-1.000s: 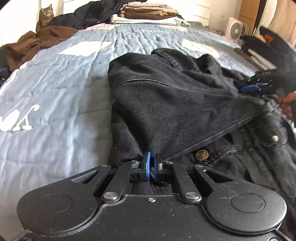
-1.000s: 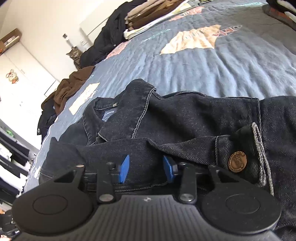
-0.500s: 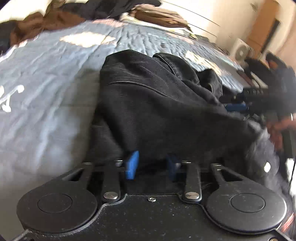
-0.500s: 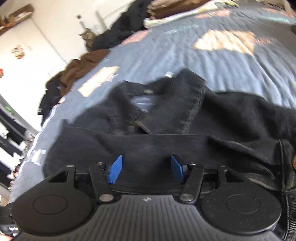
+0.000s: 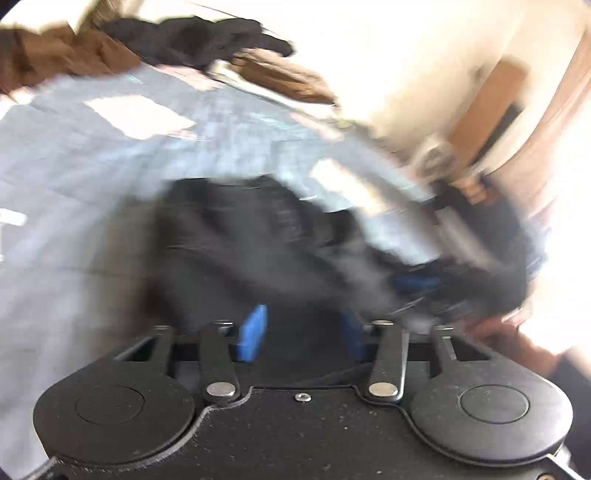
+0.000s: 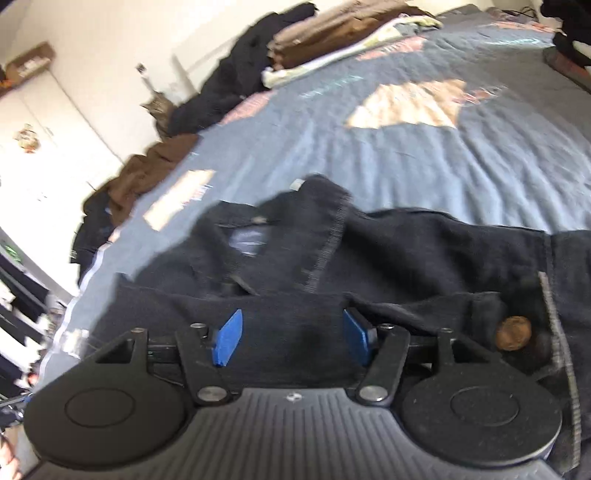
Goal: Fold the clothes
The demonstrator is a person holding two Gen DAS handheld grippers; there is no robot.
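A bed point(image 6: 424, 155) with a grey-blue quilt bearing pale patches fills both views, with white walls and white cupboard doors point(image 6: 55, 147) behind it. At the far edge lie one stack of folded clothes point(image 6: 332, 33), one dark heap point(image 6: 229, 92), one crumpled brown garment point(image 6: 147, 170), and one cat point(image 6: 159, 109) sitting by the wall.

One black denim jacket point(image 6: 369, 258) lies rumpled on the near part of the bed, collar up, with one brass button point(image 6: 513, 332) showing at the right.

The right claw point(image 6: 293, 339) stands wide, its two blue pads apart and empty, low over the jacket just before the collar. The left claw point(image 5: 301, 332), in a heavily blurred view, is also spread wide with nothing between its pads, and the jacket point(image 5: 240, 251) lies just ahead of it. The right claw point(image 5: 417, 284) shows there too, blurred, at the jacket's right edge.
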